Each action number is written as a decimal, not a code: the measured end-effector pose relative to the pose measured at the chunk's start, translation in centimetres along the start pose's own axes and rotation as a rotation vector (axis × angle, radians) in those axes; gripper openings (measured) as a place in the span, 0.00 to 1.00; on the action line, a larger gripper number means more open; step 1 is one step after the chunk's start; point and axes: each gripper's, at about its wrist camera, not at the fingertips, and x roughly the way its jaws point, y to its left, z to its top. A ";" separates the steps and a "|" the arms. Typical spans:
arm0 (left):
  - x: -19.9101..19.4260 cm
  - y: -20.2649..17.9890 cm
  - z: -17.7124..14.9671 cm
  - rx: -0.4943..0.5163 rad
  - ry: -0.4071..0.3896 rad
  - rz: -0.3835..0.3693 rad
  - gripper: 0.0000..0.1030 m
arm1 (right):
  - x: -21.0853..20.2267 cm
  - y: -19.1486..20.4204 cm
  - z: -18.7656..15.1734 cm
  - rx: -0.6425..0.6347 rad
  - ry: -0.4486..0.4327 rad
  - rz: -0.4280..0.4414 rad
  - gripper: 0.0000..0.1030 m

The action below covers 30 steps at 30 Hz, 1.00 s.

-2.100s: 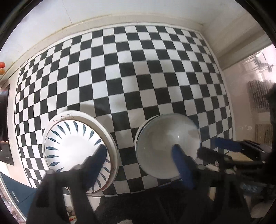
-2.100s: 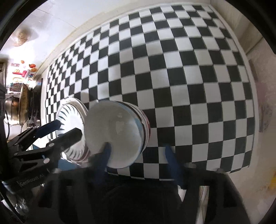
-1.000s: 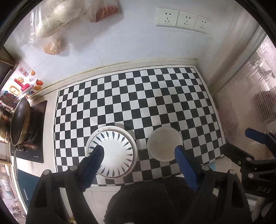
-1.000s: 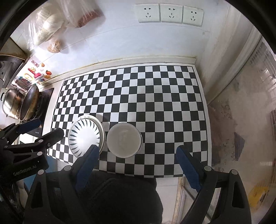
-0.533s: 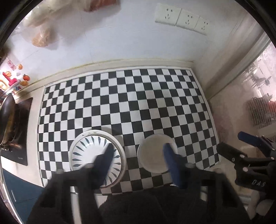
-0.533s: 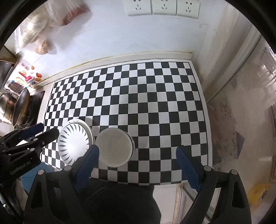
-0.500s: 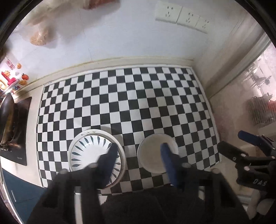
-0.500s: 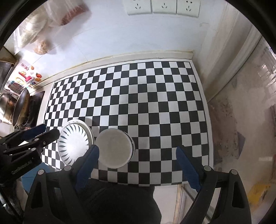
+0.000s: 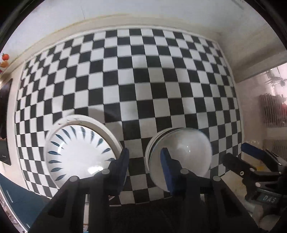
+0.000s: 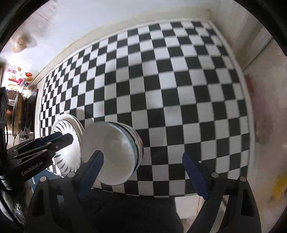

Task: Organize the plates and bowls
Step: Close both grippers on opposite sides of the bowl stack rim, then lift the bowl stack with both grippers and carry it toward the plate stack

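Observation:
A stack of white plates with blue leaf marks sits at the near left of the checkered mat. A stack of white bowls sits to its right. My left gripper hovers low over the gap between the two stacks, its jaws narrowed but apart, holding nothing. In the right wrist view the bowls lie under the left finger of my right gripper, which is wide open and empty. The plates show behind the left gripper's body.
The mat covers a counter that ends at a white wall behind. A pan and stove stand at the far left. The counter's right edge drops to the floor. The right gripper's body shows beside the bowls.
Both grippers have come down from high above the counter to just over the plates and bowls. The left gripper's jaws have narrowed. The right gripper stays wide open.

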 end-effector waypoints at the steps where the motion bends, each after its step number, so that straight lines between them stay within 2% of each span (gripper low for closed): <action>1: 0.4 0.0 0.1 0.004 0.008 0.003 0.32 | 0.5 -0.2 0.0 0.002 0.008 0.001 0.89; 6: 2.6 -0.8 0.1 0.031 0.055 0.004 0.32 | 3.3 -0.6 -0.1 0.010 0.057 0.017 0.89; 18: 5.7 -0.9 1.0 0.040 0.130 -0.041 0.31 | 6.5 -0.1 0.8 0.019 0.109 0.035 0.86; 19: 6.3 -1.1 1.3 0.040 0.137 -0.044 0.28 | 6.9 -0.2 0.9 0.022 0.113 0.043 0.85; 22: 7.3 -1.0 1.5 0.035 0.165 -0.072 0.28 | 8.1 -0.4 1.1 0.036 0.132 0.082 0.83; 24: 8.3 -1.0 1.8 0.029 0.189 -0.099 0.28 | 8.6 -0.4 1.2 0.041 0.133 0.108 0.74; 28: 9.8 -0.6 2.2 0.012 0.222 -0.153 0.29 | 10.4 -0.4 1.2 0.069 0.161 0.193 0.73; 30: 10.1 -0.4 2.4 0.011 0.233 -0.178 0.30 | 11.2 -0.5 1.2 0.082 0.180 0.230 0.69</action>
